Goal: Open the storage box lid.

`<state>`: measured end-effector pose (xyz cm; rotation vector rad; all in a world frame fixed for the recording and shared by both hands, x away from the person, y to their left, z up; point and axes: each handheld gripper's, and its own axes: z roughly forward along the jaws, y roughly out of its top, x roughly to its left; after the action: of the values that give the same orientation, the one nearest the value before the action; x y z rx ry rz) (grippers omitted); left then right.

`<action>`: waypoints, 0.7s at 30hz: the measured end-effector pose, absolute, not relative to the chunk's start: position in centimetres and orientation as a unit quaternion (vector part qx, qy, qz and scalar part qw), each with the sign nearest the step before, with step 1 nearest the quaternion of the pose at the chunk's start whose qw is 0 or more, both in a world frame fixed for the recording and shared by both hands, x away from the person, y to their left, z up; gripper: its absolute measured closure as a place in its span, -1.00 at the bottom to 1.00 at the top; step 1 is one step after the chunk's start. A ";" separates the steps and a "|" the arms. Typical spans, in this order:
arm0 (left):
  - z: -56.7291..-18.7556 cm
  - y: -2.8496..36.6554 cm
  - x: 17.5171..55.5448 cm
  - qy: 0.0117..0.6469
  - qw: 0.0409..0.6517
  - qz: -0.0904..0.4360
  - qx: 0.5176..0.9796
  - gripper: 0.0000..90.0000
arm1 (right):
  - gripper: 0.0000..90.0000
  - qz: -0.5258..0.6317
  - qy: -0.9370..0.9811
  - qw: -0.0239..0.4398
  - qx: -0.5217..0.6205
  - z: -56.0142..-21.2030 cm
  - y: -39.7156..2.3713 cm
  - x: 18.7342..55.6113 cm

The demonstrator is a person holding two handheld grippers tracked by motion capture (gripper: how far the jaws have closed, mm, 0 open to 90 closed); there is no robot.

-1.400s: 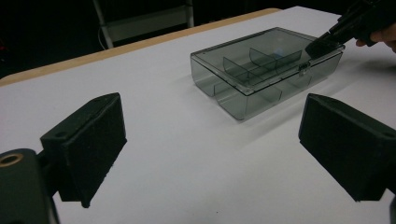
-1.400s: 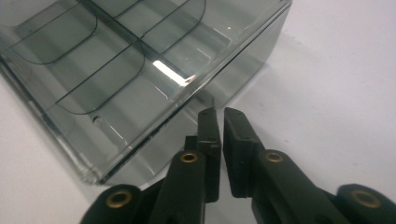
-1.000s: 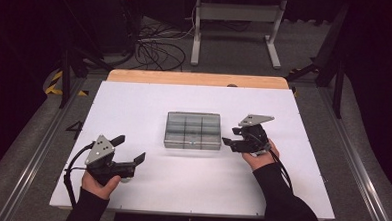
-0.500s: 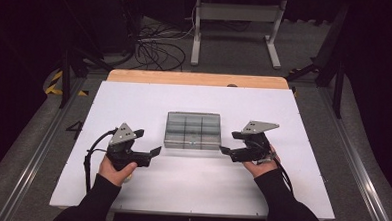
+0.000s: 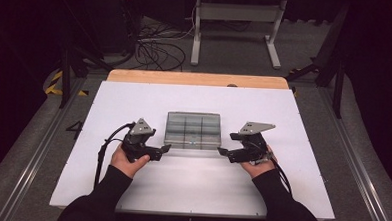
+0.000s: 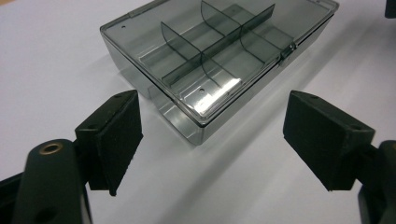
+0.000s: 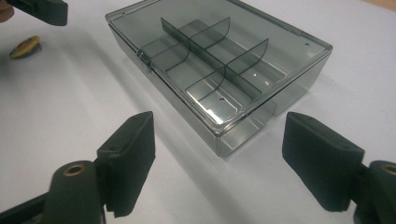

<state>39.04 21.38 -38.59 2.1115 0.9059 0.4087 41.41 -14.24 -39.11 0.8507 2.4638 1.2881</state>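
Grippers [image 5: 166, 148] [image 5: 222, 152] flanking closed box [image 5: 192, 130], jaws apart

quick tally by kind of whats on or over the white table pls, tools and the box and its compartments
tools: 2, the left tool and the right tool, both open
clear grey box: 1, lid shut
compartments in the box: 6
white table: 1
total: 10

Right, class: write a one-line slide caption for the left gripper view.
Open left gripper poised just short of the near corner of a closed, smoky-clear compartment box on a white table.
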 end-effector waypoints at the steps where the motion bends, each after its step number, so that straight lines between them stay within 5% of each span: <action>1: -38.6 21.4 39.0 0.357 0.393 0.161 0.832 -0.54 | -0.42 0.437 0.843 0.117 0.291 -39.2 -14.2 41.4; 11: -40.3 20.2 40.6 0.359 0.351 0.146 0.853 -0.47 | -0.36 0.427 0.847 0.115 0.295 -39.7 -13.5 41.8; 21: -41.2 19.6 41.1 0.363 0.337 0.139 0.857 -0.28 | -0.05 0.412 0.851 0.119 0.302 -40.1 -13.3 42.0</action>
<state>41.05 19.55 -41.19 2.2347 0.9473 0.3630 42.02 -13.27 -40.08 0.8824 2.4898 1.2057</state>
